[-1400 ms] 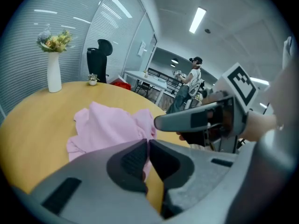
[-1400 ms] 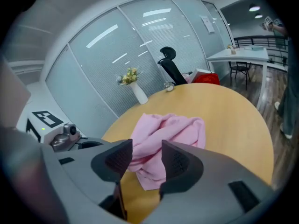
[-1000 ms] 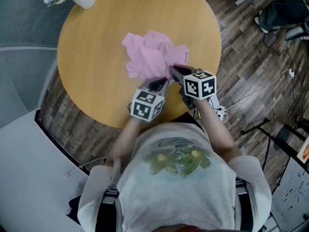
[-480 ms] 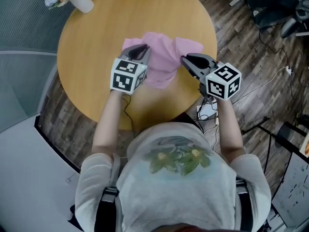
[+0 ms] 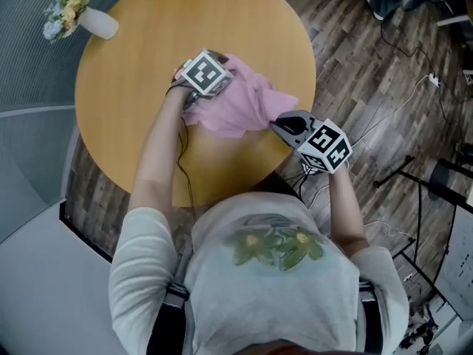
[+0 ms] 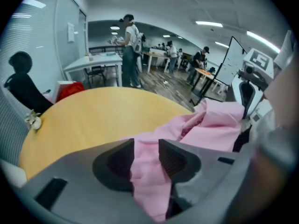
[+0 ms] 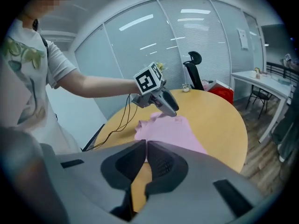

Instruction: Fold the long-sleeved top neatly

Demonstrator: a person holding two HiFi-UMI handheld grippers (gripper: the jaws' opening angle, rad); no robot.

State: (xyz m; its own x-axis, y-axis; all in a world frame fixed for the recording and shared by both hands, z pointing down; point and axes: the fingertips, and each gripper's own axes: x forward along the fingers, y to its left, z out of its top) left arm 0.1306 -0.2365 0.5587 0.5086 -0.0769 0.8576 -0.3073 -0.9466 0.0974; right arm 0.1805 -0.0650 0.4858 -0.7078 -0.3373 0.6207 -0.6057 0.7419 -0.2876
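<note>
Pink long-sleeved cloth top (image 6: 212, 134): a bunched fold sits between the jaws of the left claw (image 6: 146, 149), which have just been opening and stand apart without clamping it. The right claw (image 7: 144, 146), jaws pressed together, pinches the top's near edge. The top lies rumpled between both claws, its long axis running far-left to near-right on the round yellow wooden surface (image 5: 140, 58). The left forearm reaches out over the surface; the right stays near its rim.

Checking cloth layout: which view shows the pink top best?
Head view: nearly all of the pink top on the table. Left gripper view: only near folds. Right gripper view: foreshortened, near edge hidden.
</note>
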